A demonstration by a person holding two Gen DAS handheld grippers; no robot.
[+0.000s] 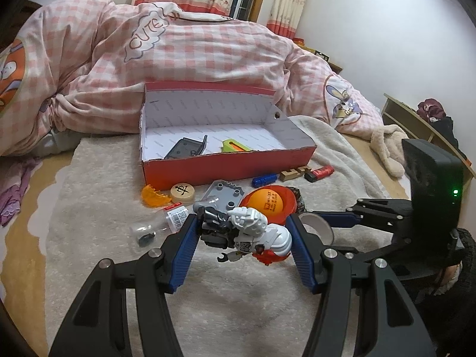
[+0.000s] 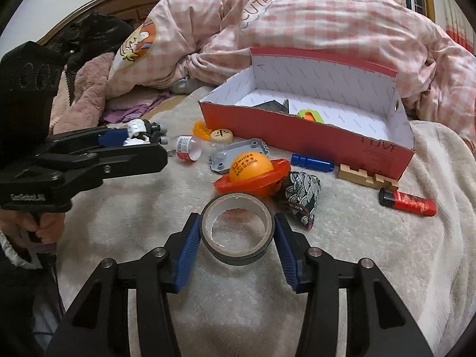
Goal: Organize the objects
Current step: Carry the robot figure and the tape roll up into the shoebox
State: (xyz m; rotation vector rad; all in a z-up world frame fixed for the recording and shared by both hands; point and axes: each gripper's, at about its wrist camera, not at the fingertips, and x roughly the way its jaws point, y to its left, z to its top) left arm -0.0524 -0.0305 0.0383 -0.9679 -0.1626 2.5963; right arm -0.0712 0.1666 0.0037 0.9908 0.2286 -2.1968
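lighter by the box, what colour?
Red lighter with a black cap; right wrist view shows it best.

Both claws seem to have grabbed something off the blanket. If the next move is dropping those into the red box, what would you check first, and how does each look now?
1. Left gripper holds the toy figure, jaws on both sides: ok.
2. Right gripper grips the tape roll across its width: ok.
3. Red box is open on top: ok.
4. Free floor in the box beside the dark part and green piece: ok.
5. Orange ball in its dish lies between tape and box, so lift over it: ok.
6. Grip firmness on the figure: cannot tell.
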